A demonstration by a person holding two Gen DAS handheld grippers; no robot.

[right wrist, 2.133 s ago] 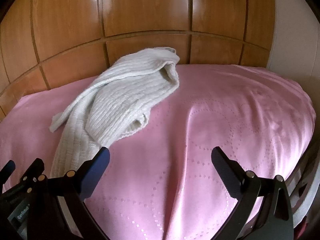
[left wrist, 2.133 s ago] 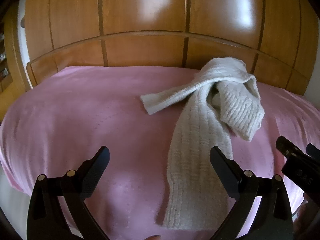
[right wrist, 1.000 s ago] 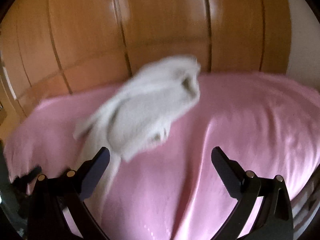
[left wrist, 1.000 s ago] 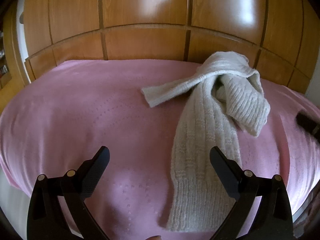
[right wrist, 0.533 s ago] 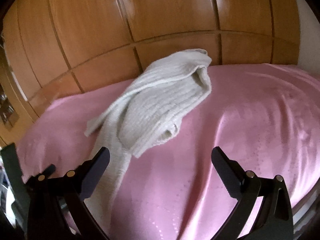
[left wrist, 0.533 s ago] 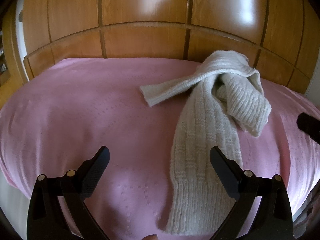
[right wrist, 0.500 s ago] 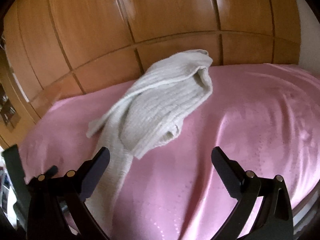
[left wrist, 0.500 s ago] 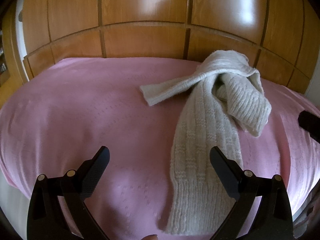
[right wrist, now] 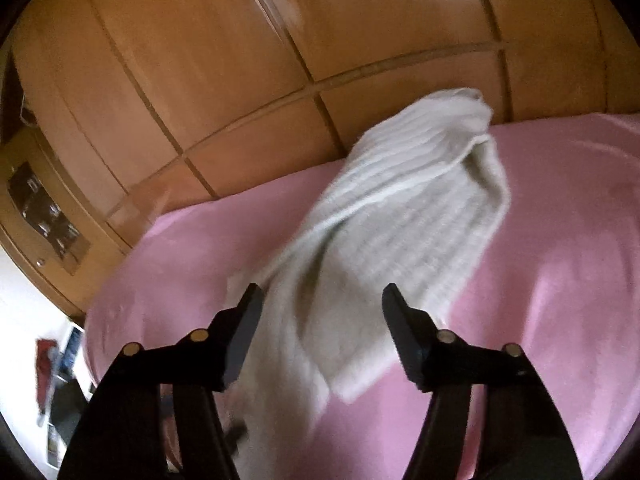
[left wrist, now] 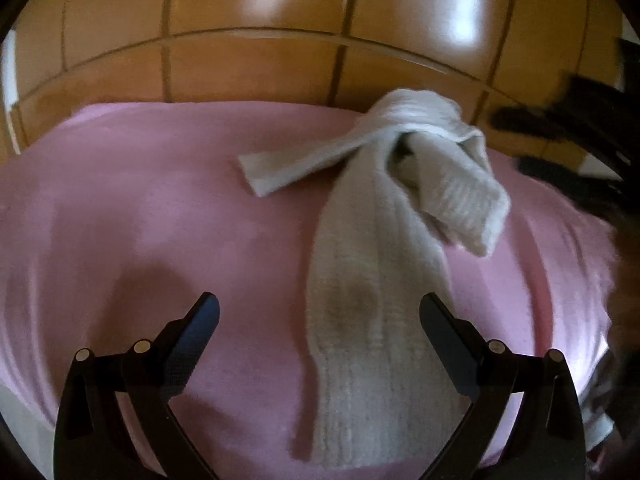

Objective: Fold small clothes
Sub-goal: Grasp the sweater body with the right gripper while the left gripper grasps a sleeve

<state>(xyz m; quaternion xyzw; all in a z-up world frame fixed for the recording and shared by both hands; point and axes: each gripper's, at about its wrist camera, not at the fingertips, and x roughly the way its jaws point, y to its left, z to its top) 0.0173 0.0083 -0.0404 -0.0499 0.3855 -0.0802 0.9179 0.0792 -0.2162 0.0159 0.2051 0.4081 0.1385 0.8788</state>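
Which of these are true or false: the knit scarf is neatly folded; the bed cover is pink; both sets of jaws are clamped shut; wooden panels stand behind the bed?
1. The scarf is neatly folded. False: it lies loose, one end looped over itself.
2. The bed cover is pink. True.
3. Both sets of jaws are clamped shut. False: the left gripper is wide open; the right gripper has just been closing but grips nothing.
4. Wooden panels stand behind the bed. True.

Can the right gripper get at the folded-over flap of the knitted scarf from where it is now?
Probably yes. The right gripper hangs over the scarf, jaws just narrowed but still apart, the flap between them unpinched. Nothing lies across it on the pink blanket.
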